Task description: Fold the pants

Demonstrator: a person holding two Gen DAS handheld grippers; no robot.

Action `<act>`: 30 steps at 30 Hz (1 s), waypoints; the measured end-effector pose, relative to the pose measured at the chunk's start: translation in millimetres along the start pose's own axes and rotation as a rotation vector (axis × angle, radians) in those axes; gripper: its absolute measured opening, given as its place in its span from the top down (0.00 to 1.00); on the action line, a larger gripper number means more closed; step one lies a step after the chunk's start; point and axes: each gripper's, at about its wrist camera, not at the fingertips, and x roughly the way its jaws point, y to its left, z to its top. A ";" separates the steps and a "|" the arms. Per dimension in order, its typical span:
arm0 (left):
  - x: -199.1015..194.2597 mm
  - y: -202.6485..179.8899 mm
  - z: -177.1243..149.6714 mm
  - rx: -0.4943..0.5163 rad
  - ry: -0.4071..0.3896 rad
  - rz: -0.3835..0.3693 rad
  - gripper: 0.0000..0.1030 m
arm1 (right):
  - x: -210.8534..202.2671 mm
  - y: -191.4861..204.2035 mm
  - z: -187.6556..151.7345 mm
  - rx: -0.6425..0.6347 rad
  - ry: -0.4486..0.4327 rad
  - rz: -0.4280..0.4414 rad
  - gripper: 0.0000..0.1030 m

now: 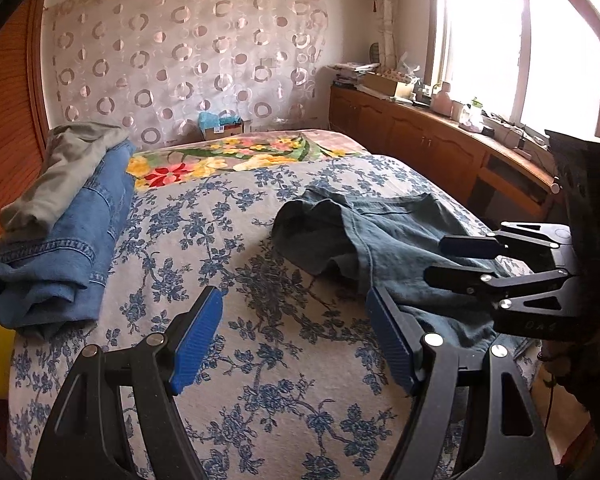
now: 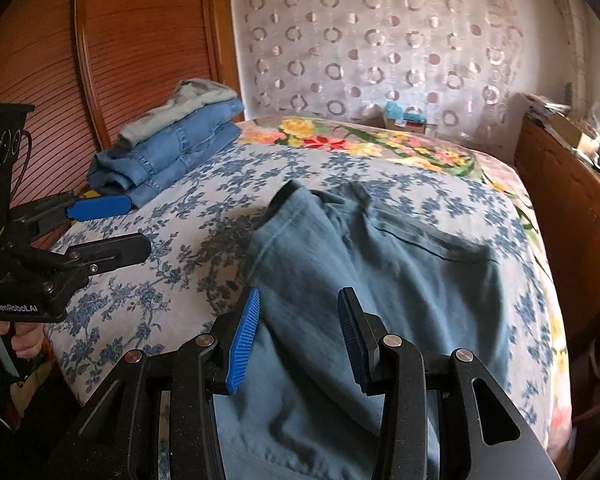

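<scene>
Teal-grey pants (image 1: 388, 240) lie crumpled on the bed's right side; they fill the middle of the right wrist view (image 2: 380, 264). My left gripper (image 1: 296, 316) is open and empty over the floral bedspread, just left of the pants; it also shows in the right wrist view (image 2: 108, 224). My right gripper (image 2: 300, 312) is open just above the pants' near end, nothing between its pads; it also shows in the left wrist view (image 1: 452, 258), over the pants.
A stack of folded blue jeans (image 1: 60, 248) with a grey garment (image 1: 60, 168) on top sits at the bed's left edge by the wooden headboard (image 2: 140, 40). A wooden cabinet (image 1: 420, 132) with clutter runs under the window. A cardboard box (image 1: 224, 126) stands beyond the bed.
</scene>
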 end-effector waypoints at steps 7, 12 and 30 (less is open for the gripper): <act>6.0 8.0 -1.0 -0.012 0.011 -0.005 0.27 | 23.0 1.9 6.8 -0.056 0.075 0.031 0.59; 12.1 11.7 -3.0 -0.018 0.027 -0.008 0.27 | 47.1 4.3 12.6 -0.092 0.137 0.024 0.67; 21.9 8.6 -8.9 -0.030 0.047 -0.019 0.27 | 23.7 -13.6 32.2 -0.047 0.019 -0.033 0.99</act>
